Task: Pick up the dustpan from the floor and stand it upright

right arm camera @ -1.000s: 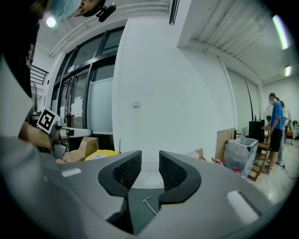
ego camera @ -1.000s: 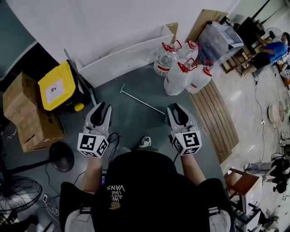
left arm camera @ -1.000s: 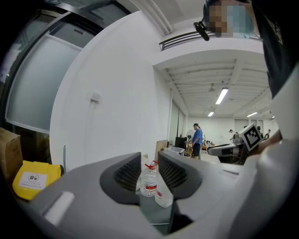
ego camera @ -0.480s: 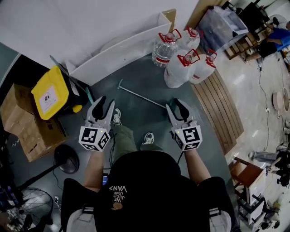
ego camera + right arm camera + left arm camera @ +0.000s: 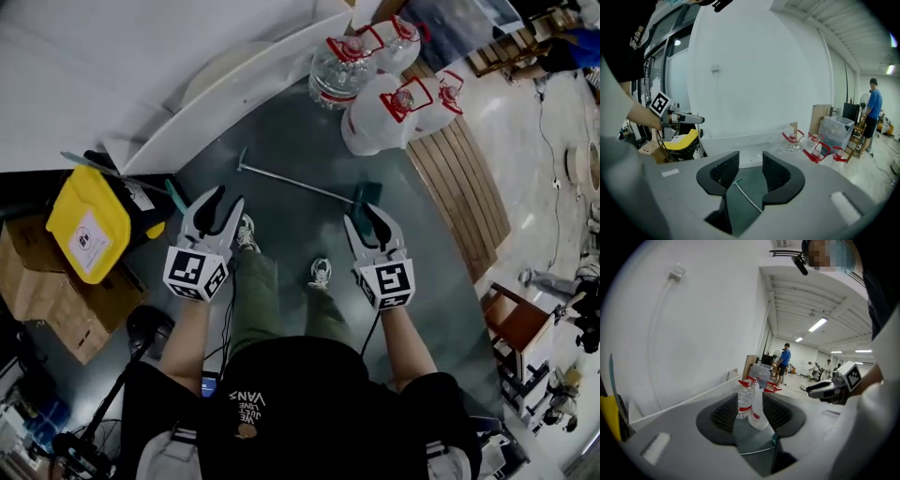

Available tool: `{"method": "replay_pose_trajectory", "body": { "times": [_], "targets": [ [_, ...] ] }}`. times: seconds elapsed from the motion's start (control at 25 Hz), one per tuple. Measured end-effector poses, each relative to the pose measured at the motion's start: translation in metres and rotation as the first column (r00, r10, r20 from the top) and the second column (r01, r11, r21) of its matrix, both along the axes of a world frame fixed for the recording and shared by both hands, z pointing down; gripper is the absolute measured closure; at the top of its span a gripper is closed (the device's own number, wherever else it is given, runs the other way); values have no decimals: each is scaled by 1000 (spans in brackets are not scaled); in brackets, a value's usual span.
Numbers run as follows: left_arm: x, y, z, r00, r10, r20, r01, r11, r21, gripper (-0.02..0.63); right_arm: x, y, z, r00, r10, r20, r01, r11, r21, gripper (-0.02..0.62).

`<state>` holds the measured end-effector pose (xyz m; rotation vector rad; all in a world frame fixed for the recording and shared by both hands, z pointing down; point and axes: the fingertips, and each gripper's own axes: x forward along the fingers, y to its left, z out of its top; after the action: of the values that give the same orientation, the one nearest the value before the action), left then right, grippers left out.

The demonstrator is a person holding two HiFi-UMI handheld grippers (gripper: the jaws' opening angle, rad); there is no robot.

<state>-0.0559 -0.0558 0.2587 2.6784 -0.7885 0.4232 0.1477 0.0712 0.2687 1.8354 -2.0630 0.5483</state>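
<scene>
Approach step: nothing is lifted yet. On my side of the water jugs [image 5: 394,103], the dustpan [image 5: 292,183] lies flat, its handle running left. The right gripper [image 5: 366,217] hovers by the pan end, wide open and empty. The left gripper [image 5: 225,202], farther from the jugs, is half open and empty. Next, I judge, 1 gripper must descend onto the handle

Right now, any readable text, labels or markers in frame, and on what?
"JUST LOVE VANS": back of the person's black shirt, upside down in the head view.
Yellow lid's label: too small to read.
Red band on the clear water jug: too small to read.
Marker cubes, left and right: black-and-white code squares only, no words.
</scene>
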Motion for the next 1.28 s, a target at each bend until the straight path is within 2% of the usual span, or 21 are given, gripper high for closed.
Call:
{"method": "replay_pose_trajectory", "body": {
  "times": [0.24,0.44,0.64,0.92,1.12,1.28],
  "targets": [
    [26,-49,92,996,81,33,-79,995,-56,434,4,-35,101,1000,-12,1,13,993,-119,463],
    [40,-58,183,991,119,55,-111,986,-127,434,7,-49,196,999,-27,23,31,977,-212,463],
    [53,-66,268,988,137,67,-125,980,-157,434,7,-56,297,997,-72,32,78,952,-297,463],
    [51,-71,363,987,139,80,-122,976,-180,433,6,-52,431,984,-180,-5,161,892,-423,463],
    [38,-73,423,990,114,83,-95,974,-205,434,9,-43,526,966,-256,-33,201,827,-526,463],
    [30,-74,466,990,107,93,-87,977,-195,434,13,-33,598,953,-299,-47,212,770,-602,463]
  ]
}}
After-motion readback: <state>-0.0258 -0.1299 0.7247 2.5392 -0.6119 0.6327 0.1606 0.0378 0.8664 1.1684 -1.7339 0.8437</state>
